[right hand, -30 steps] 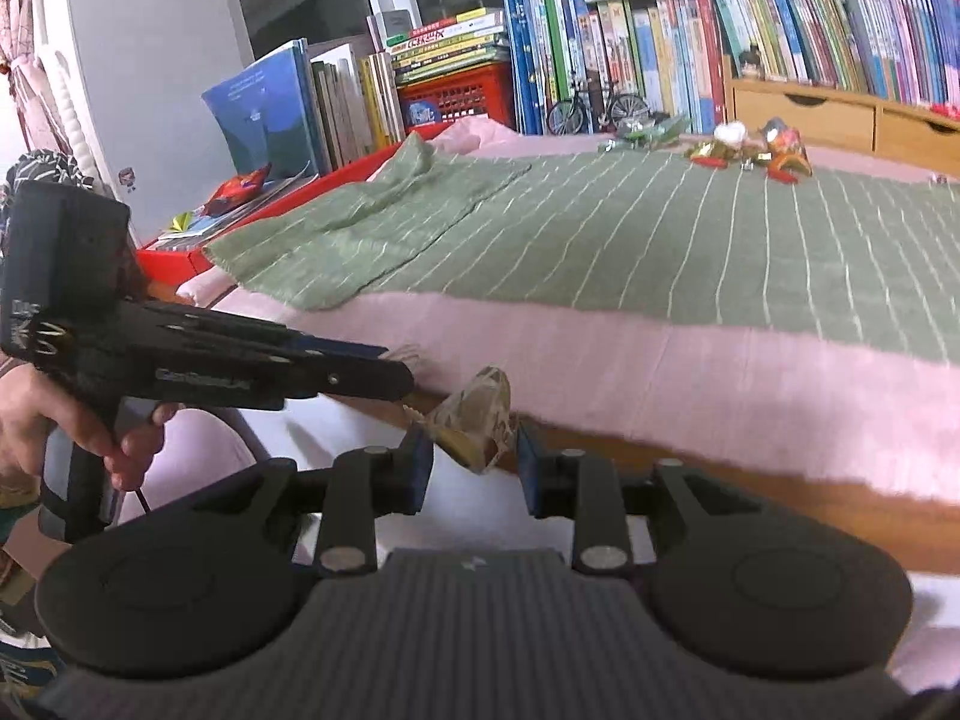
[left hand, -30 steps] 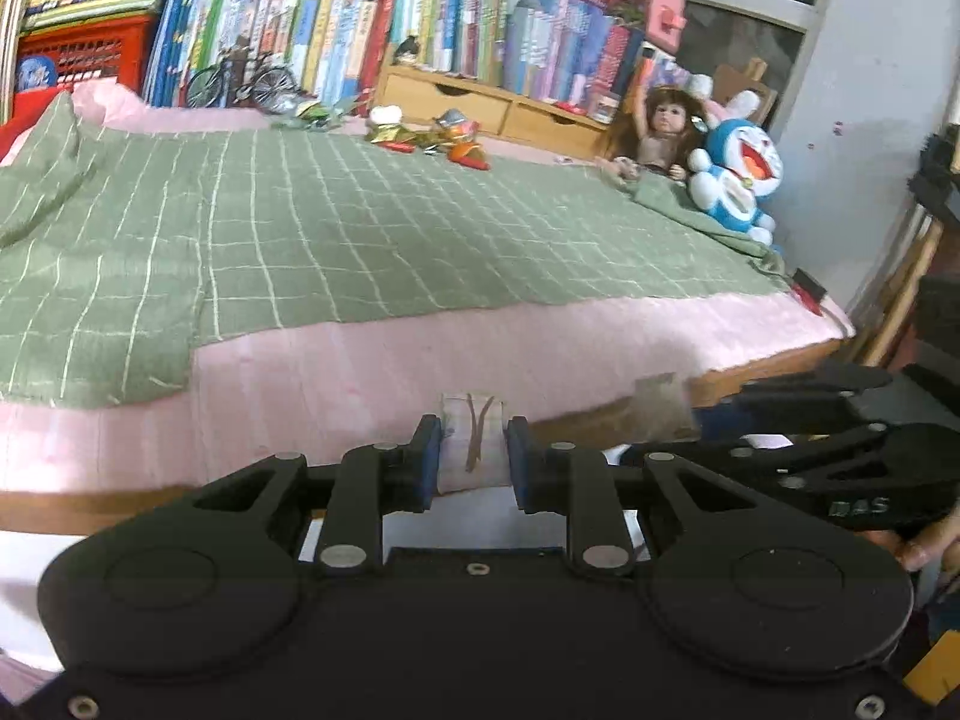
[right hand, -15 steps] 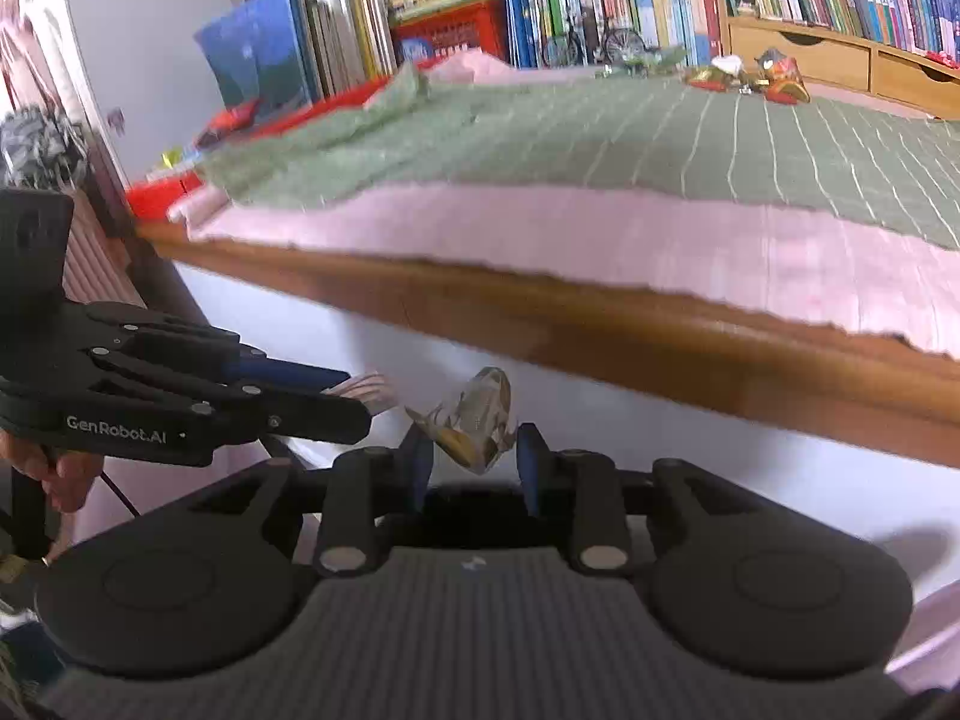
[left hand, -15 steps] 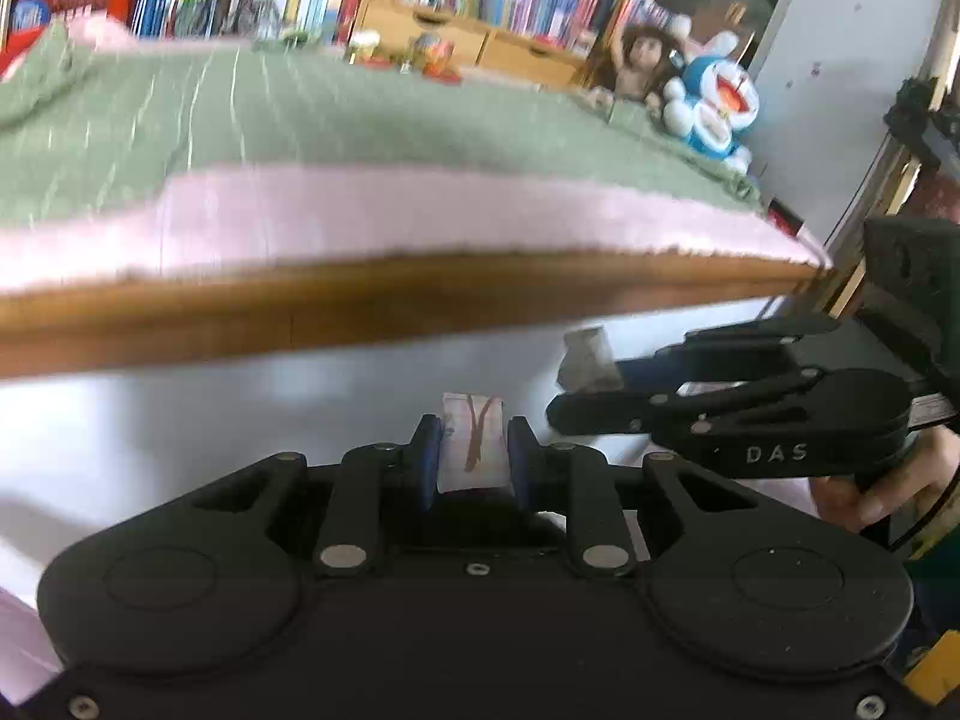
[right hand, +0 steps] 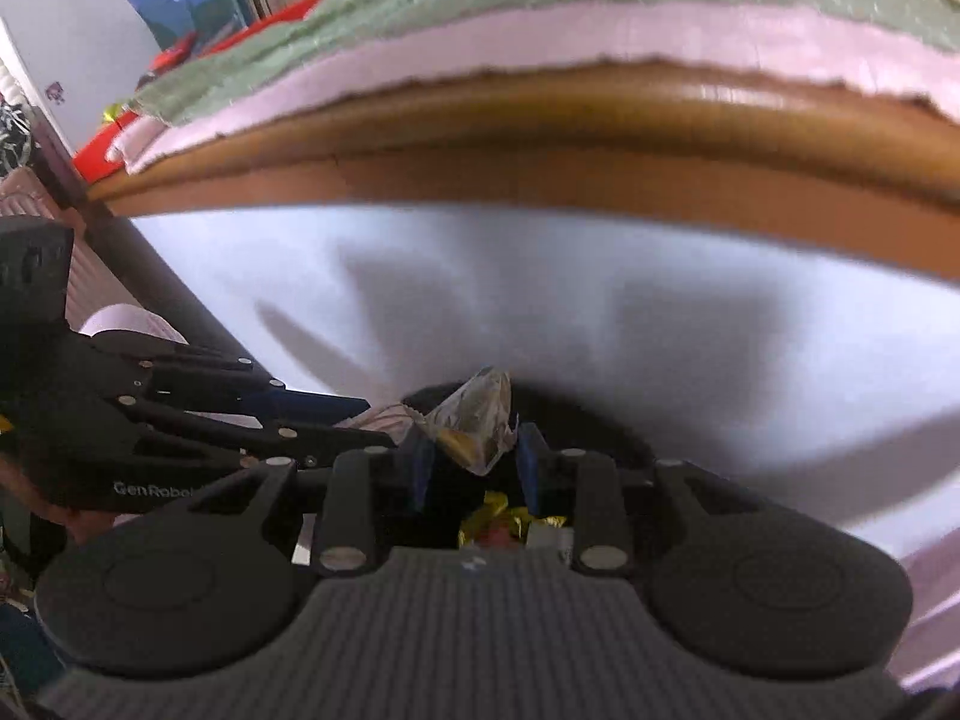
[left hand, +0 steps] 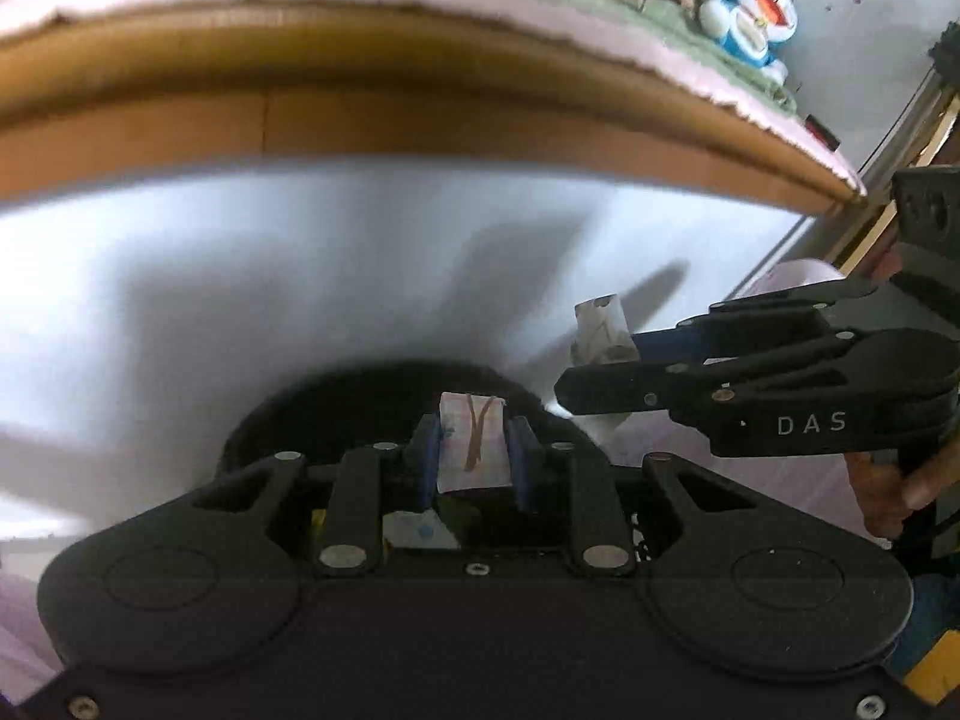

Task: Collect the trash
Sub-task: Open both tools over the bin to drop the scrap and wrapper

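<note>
Your left gripper has its jaws clamped on a small pale wrapper with a brown mark, and your right gripper has its jaws clamped on a crumpled clear wrapper with a bit of gold in it. Both point down toward the dark round bin that stands on the floor against the white panel below the wooden bed frame. In the right wrist view you can see gold foil scraps already lying inside the bin, under your jaws. The step in hand looks like dropping both pieces, so bring each set of tips well inside the rim before you let go; these wrappers are light and will likely flutter sideways if released high. The two grippers sit close beside each other, the right one just off the left one's side, so keep them from knocking together and consider releasing one at a time. Open the jaws wide, since thin film may cling to a pad; a small shake should free it. Check that nothing lands on the floor beside the bin.
</note>
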### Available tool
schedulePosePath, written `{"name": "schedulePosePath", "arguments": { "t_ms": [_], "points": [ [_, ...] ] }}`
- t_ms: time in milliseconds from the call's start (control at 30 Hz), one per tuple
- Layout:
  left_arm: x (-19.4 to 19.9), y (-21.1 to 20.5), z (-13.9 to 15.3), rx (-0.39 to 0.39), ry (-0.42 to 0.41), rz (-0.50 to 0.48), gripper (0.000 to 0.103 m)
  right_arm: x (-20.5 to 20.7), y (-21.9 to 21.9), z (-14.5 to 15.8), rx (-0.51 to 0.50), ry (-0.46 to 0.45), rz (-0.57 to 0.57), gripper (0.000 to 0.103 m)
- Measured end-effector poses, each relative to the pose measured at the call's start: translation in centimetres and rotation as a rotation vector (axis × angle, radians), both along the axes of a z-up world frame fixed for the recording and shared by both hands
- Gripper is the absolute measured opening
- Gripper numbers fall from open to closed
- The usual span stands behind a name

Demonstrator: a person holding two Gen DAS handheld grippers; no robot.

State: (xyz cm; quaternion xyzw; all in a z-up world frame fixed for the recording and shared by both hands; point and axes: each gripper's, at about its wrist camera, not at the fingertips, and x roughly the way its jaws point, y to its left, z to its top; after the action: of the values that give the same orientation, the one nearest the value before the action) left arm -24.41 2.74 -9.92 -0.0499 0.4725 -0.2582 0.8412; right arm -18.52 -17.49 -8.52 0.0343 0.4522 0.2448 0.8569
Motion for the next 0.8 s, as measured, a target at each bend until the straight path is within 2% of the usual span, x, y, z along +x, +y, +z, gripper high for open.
{"name": "schedulePosePath", "arguments": {
  "t_ms": [100, 267, 367, 800],
  "points": [
    [0.2, -0.1, -1.4, 0.02, 0.029, 0.009, 0.022, 0.1, 0.0, -0.8, -0.019, 0.025, -0.01, 0.035],
    [0.3, -0.3, -3.3, -0.003, 0.079, 0.033, 0.022, 0.0, 0.1, -1.9, -0.026, 0.074, -0.037, 0.035],
    [0.4, -0.7, -3.8, 0.033, 0.072, 0.026, 0.022, 0.0, 0.1, -2.2, -0.026, 0.087, -0.055, 0.035],
    [1.5, -0.9, -4.8, 0.06, 0.108, 0.035, 0.022, 1.0, 0.1, -2.7, -0.052, 0.108, -0.075, 0.035]
  ]
}}
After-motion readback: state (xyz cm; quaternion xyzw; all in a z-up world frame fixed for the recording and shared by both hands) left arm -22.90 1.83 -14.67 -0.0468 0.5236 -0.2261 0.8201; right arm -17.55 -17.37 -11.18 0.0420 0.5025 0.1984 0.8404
